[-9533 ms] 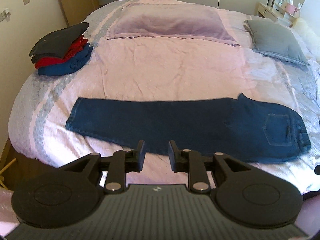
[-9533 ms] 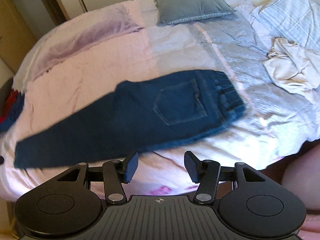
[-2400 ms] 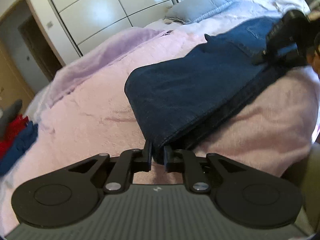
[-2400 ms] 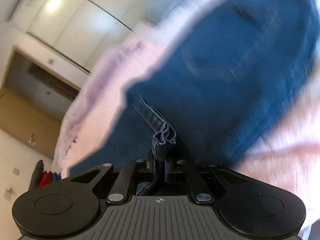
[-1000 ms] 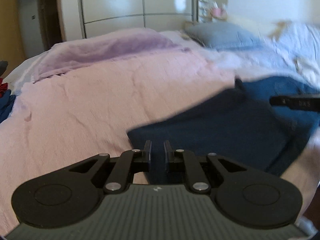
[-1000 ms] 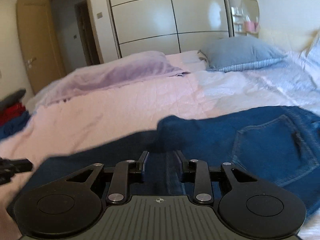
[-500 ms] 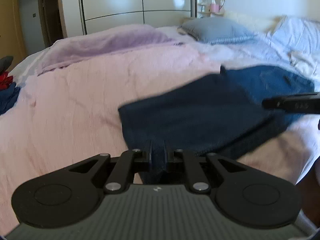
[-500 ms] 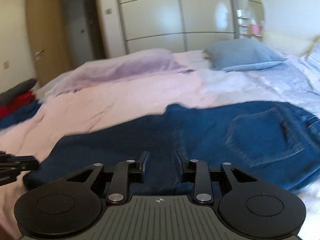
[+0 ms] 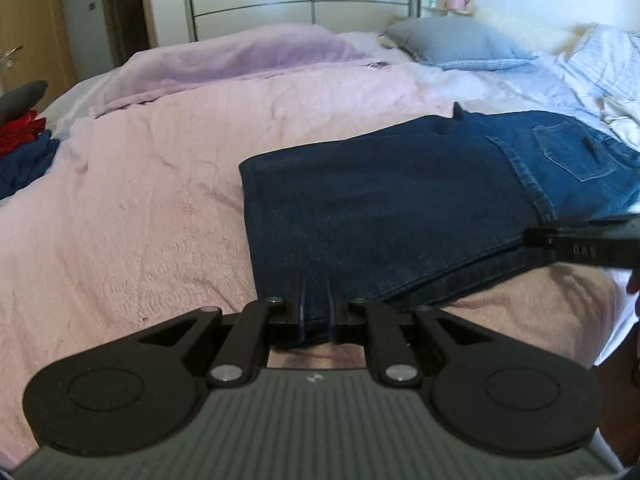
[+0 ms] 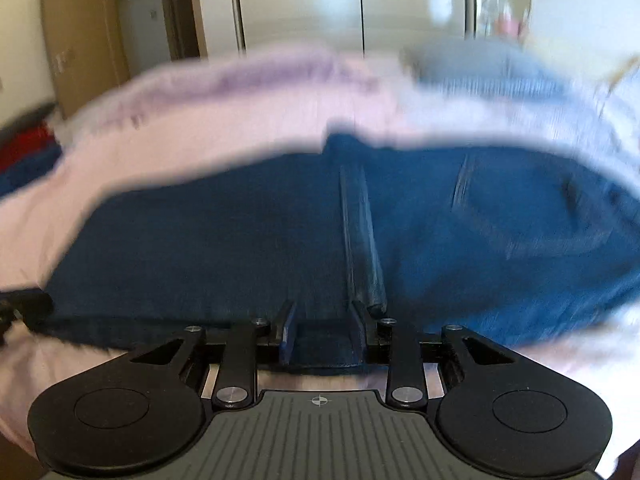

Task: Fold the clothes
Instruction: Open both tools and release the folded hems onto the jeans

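Dark blue jeans (image 9: 392, 200) lie folded over on the pink bed cover, legs doubled toward the waist, back pocket at the right. My left gripper (image 9: 316, 312) is shut on the jeans' near edge by the folded left end. My right gripper (image 10: 322, 334) is open, its jaws apart, with the jeans' near edge (image 10: 320, 240) lying between them; this view is blurred. A part of the right gripper (image 9: 584, 246) shows at the right edge of the left wrist view, over the jeans' near edge.
A stack of folded clothes (image 9: 24, 136) sits at the far left of the bed. A lilac pillow (image 9: 240, 56) and a grey pillow (image 9: 452, 40) lie at the head. A crumpled white garment (image 9: 620, 120) lies at the right. Wardrobe doors stand behind.
The jeans were folded in half, legs brought over toward the waist, and laid flat. My right gripper has opened and let go of the cloth and is moving. My left gripper stays shut on the edge.
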Available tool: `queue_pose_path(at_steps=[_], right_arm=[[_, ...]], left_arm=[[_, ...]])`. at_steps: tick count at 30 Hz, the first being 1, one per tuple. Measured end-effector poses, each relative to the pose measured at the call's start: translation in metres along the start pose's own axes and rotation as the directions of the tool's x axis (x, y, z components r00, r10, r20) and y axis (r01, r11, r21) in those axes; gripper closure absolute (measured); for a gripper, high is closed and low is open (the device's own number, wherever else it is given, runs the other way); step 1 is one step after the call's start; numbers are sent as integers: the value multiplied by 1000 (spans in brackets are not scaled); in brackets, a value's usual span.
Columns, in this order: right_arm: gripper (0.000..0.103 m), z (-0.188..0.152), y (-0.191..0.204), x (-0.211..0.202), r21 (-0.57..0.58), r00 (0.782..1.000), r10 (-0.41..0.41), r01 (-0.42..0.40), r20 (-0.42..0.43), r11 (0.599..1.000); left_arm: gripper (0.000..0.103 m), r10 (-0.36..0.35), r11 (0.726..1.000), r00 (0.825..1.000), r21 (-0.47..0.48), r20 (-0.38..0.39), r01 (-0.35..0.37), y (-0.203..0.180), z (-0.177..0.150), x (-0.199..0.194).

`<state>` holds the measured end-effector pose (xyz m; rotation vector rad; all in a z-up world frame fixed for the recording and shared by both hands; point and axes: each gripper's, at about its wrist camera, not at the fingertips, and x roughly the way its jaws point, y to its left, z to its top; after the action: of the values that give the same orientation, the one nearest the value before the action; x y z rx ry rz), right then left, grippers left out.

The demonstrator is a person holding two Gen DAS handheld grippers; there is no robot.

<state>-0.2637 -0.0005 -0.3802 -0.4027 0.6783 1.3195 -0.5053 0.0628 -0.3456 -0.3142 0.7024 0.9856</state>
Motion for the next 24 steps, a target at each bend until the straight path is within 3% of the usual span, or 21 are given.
queue_pose_path(at_steps=[6,13,24], right_arm=[[71,6,2,-32,54,1000,-2,2,6,999],[71,-4,2,-71,103,1000,-25,25,0,994],[70,-23,4,-141,145,997,-37,26,71,989]], left_arm=[[92,67,995,996,-76,-54,-71,-1,18,-21],[89,94,991,994,-95,-56,-99,-8,17,-56],[83,103,992,995,-80,21,-101,-24,3,-120]])
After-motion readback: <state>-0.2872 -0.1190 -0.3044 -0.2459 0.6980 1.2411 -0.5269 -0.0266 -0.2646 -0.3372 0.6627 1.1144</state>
